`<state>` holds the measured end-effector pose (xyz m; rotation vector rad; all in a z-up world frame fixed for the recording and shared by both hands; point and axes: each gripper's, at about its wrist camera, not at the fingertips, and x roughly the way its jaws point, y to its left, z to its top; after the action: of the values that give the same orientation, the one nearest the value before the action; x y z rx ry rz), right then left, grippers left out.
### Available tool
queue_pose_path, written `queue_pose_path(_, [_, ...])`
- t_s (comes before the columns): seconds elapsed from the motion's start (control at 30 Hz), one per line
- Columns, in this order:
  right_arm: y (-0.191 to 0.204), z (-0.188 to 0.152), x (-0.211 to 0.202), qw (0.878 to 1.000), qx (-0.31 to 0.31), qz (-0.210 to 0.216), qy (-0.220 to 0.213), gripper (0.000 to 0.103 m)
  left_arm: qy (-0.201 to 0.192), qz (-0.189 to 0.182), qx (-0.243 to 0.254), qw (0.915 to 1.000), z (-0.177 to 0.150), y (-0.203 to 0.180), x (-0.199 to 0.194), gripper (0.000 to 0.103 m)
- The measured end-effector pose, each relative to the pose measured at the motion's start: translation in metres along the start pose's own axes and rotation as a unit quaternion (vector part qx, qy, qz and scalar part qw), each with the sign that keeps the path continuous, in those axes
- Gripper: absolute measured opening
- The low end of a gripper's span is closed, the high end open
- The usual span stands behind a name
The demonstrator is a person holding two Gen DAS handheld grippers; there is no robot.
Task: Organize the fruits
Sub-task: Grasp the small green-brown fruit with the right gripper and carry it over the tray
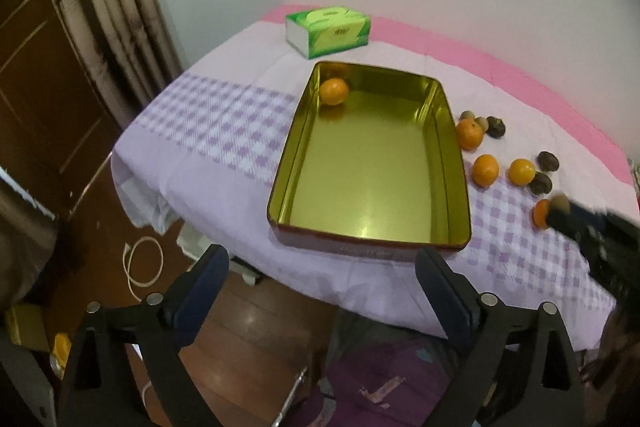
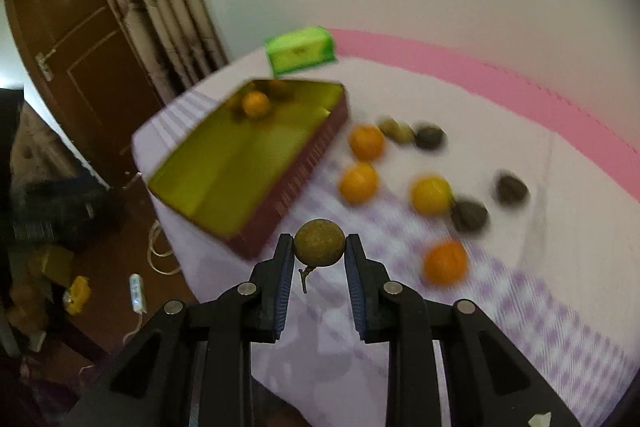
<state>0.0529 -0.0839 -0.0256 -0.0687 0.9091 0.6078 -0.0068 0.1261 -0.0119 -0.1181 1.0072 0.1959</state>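
Observation:
A gold tin tray (image 1: 448, 163) (image 2: 188, 183) sits on the checked cloth with one orange (image 1: 334, 91) (image 2: 256, 103) in its far left corner. Several oranges (image 1: 485, 169) (image 2: 358, 183) and dark brown round fruits (image 1: 547, 160) (image 2: 469, 215) lie on the cloth to the tray's right. My right gripper (image 2: 319, 251) is shut on a small brown round fruit (image 2: 319, 243) with a stem, held above the cloth near the tray's near right corner. It shows blurred at the right edge of the left wrist view (image 1: 560, 215). My left gripper (image 1: 322, 269) is open and empty, in front of the tray's near edge.
A green tissue box (image 1: 328, 31) (image 2: 300, 50) stands behind the tray near the wall. The table's left edge (image 1: 120, 167) drops to a wooden floor with a white cable (image 1: 144, 263), a power strip (image 2: 137, 293) and clutter. Curtain and door are at left.

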Motion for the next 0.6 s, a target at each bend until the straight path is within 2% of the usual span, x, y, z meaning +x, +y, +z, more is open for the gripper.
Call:
queue_pose_path(0.23, [0.032, 0.051, 0.035, 0.999, -0.036, 0.010, 0.012, 0.024, 0.000, 0.010, -0.007, 0.9999, 0.006, 0.002, 0.001, 0.098])
queue_pose_path(0.4, [0.033, 0.075, 0.067, 0.999, -0.023, 0.012, 0.028, 0.024, 0.006, 0.010, -0.028, 0.9995, 0.006, 0.015, 0.012, 0.098])
queue_pose_path(0.6, [0.031, 0.098, 0.107, 0.999, 0.001, 0.013, 0.051, 0.024, 0.001, 0.035, -0.028, 0.9990, 0.007, 0.023, 0.018, 0.098])
